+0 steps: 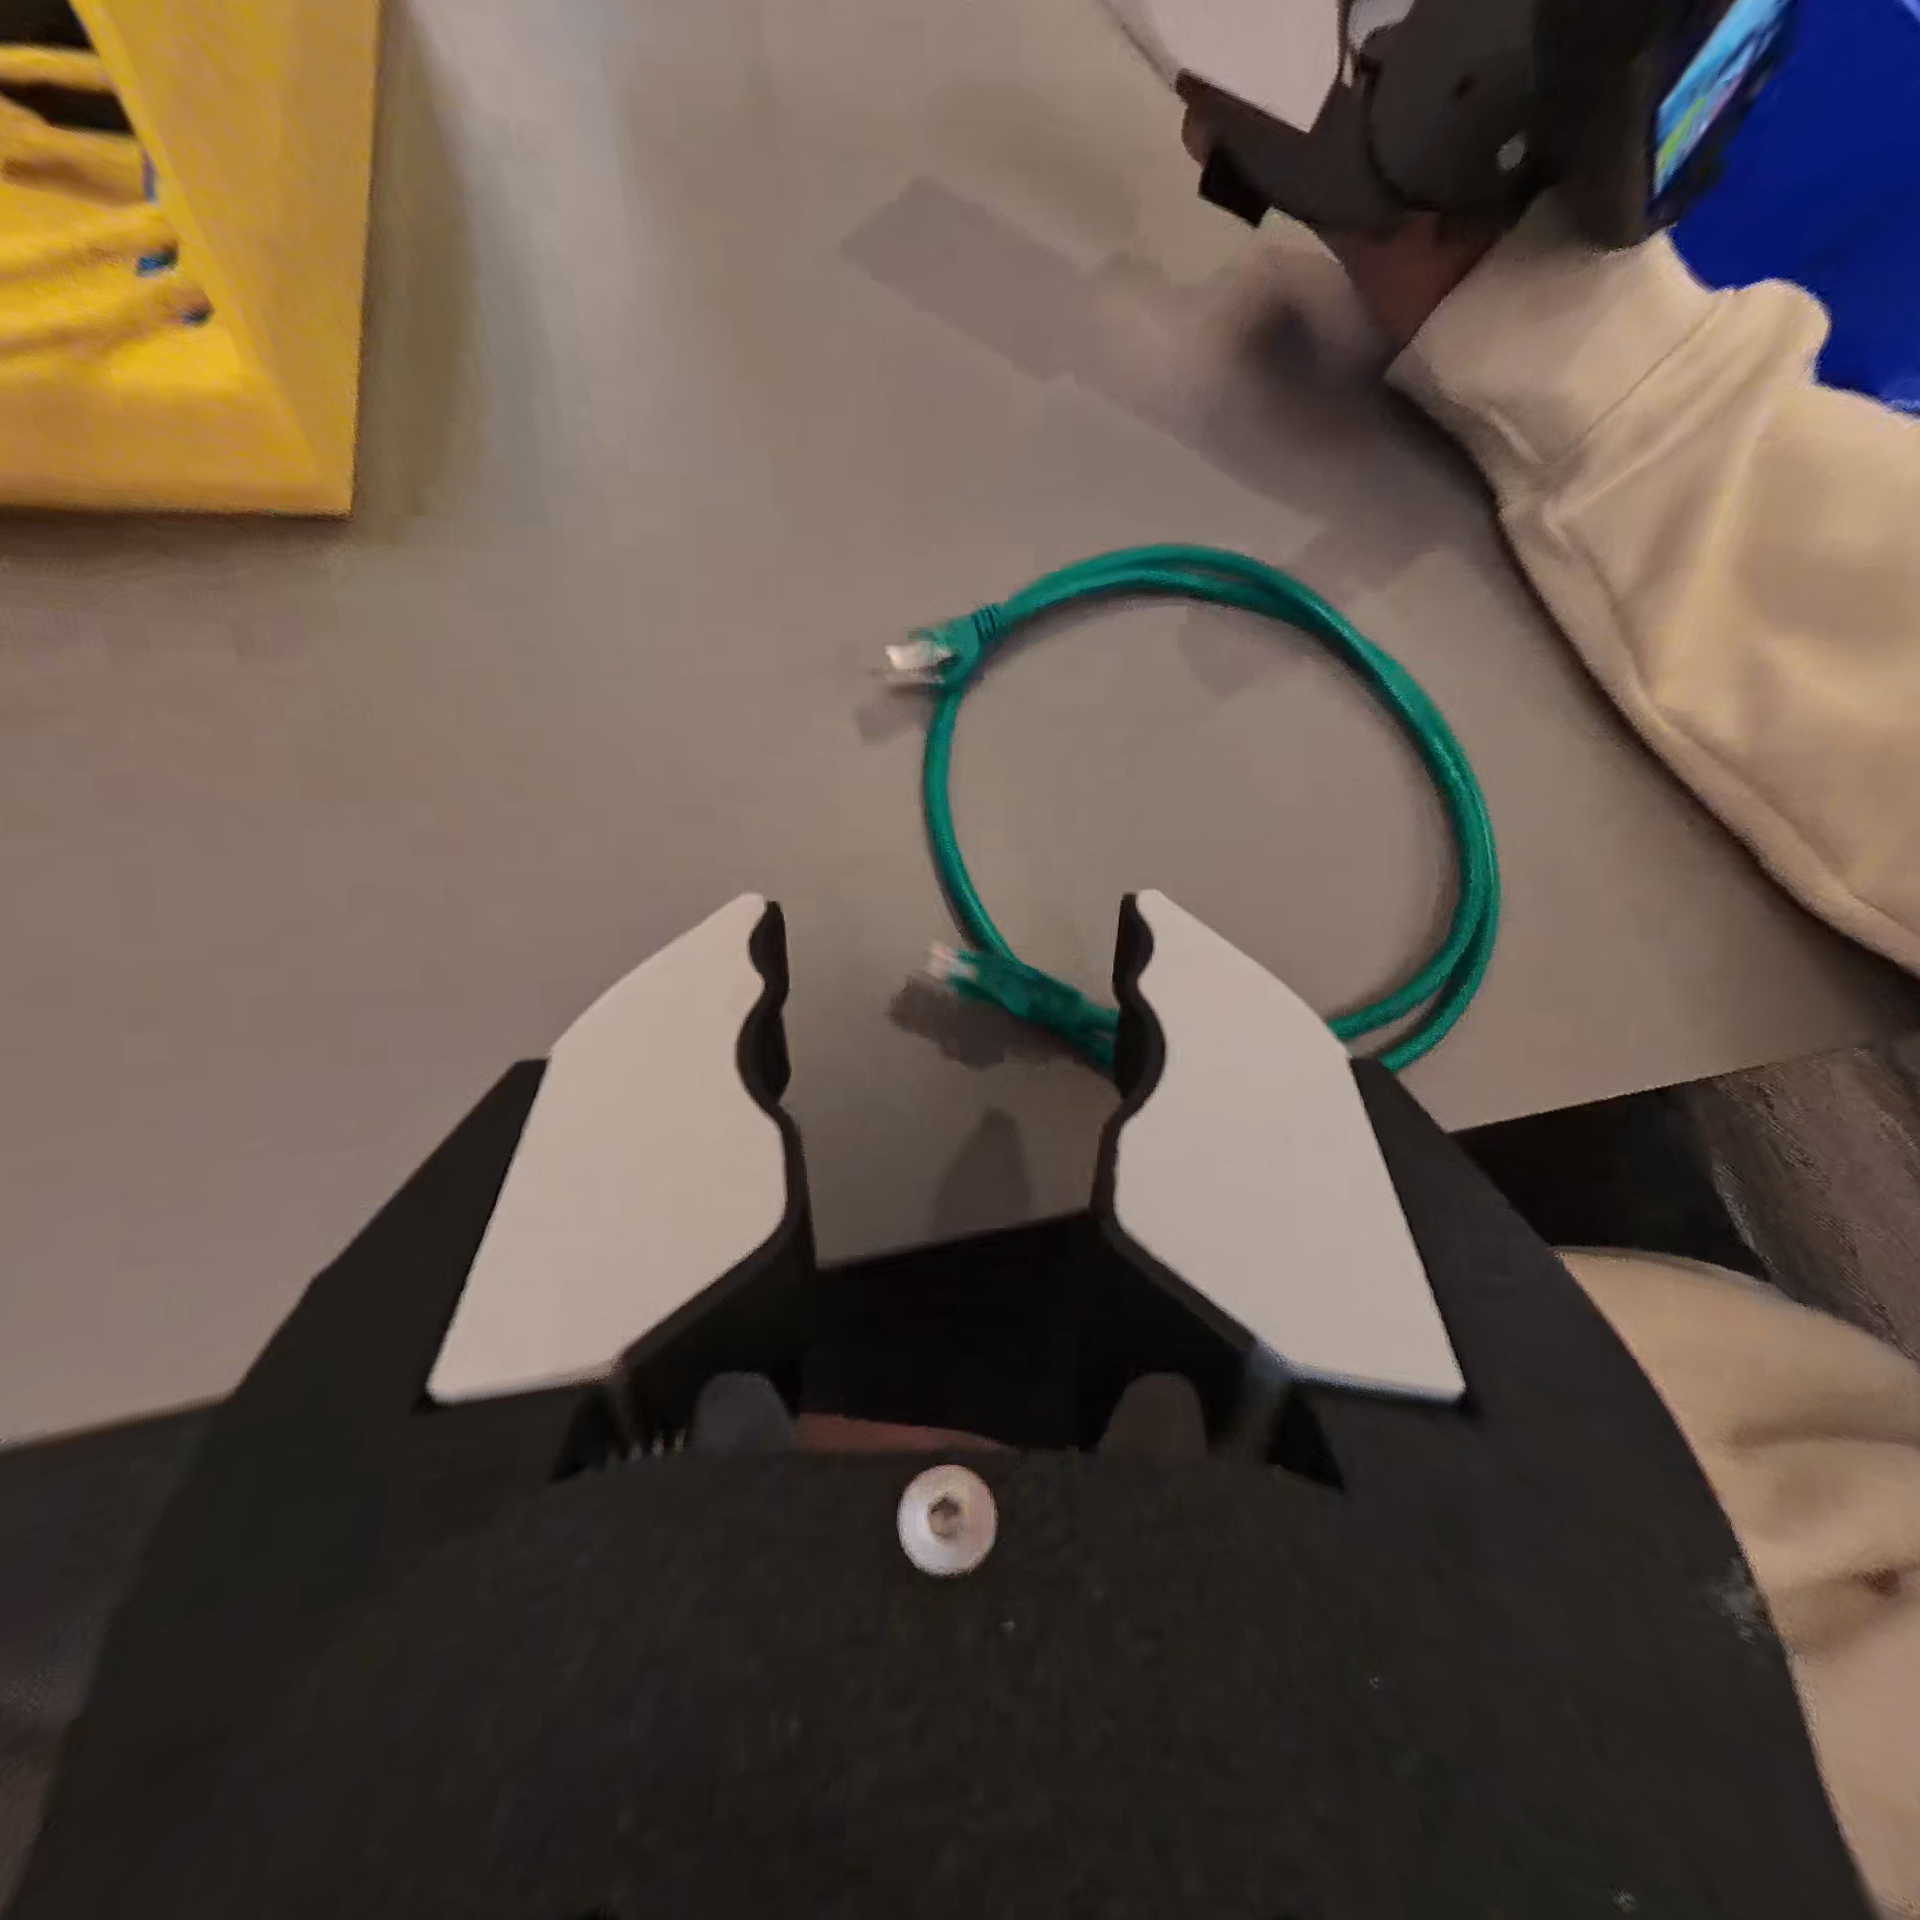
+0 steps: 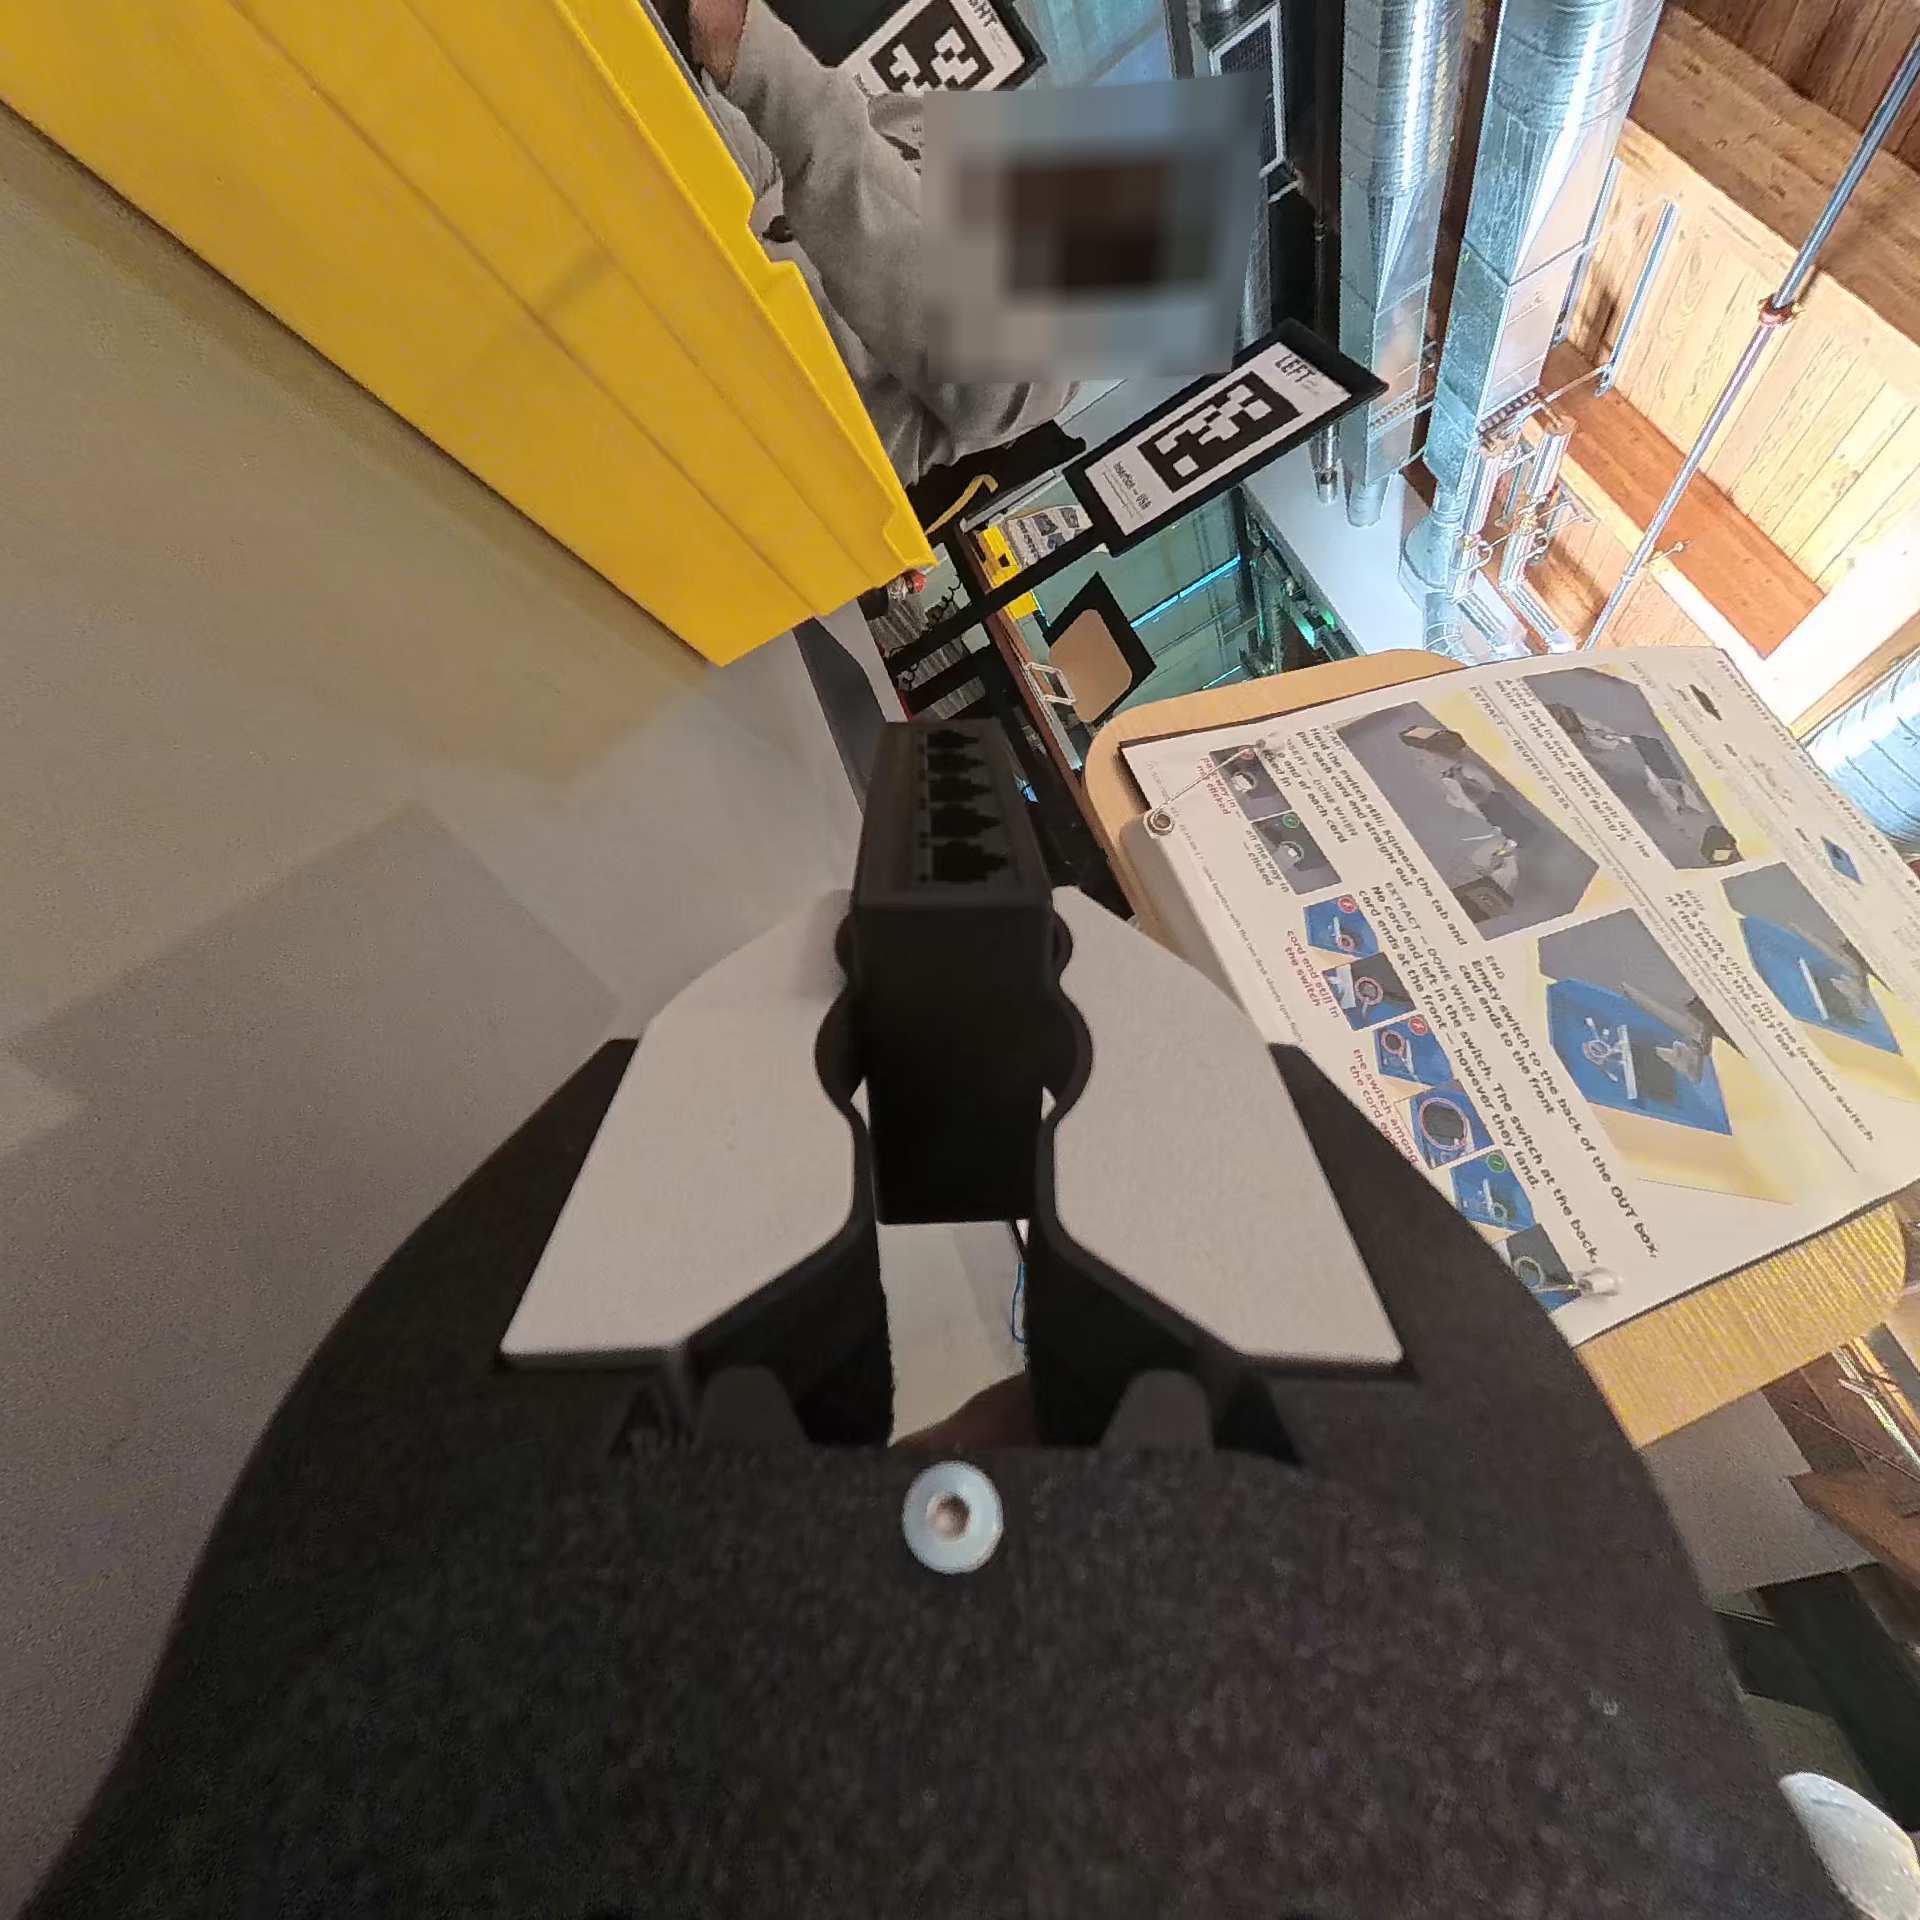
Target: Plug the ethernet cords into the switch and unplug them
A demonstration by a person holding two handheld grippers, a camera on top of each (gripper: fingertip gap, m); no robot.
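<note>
A green ethernet cord [image 1: 1455, 790] lies coiled in a loop on the grey table [image 1: 520, 779]. Its near plug [image 1: 951, 977] lies just ahead of my left gripper [image 1: 951, 914], between the fingertips; its far plug [image 1: 920, 657] points left. My left gripper is open and empty above the table. My right gripper [image 2: 954, 914] is shut on a black switch [image 2: 951, 997], held up off the table with its row of empty ports [image 2: 961, 821] facing up. The right gripper also shows at the top right of the left wrist view [image 1: 1392, 114], held by a hand in a cream sleeve [image 1: 1662, 540].
A yellow bin [image 1: 260, 312] with yellow cords inside stands at the table's far left, and shows in the right wrist view [image 2: 582, 312]. A sheet with pictures on a wooden board [image 2: 1507, 987] is at the right. A person stands beyond the bin. The table's front edge [image 1: 1558, 1101] is near.
</note>
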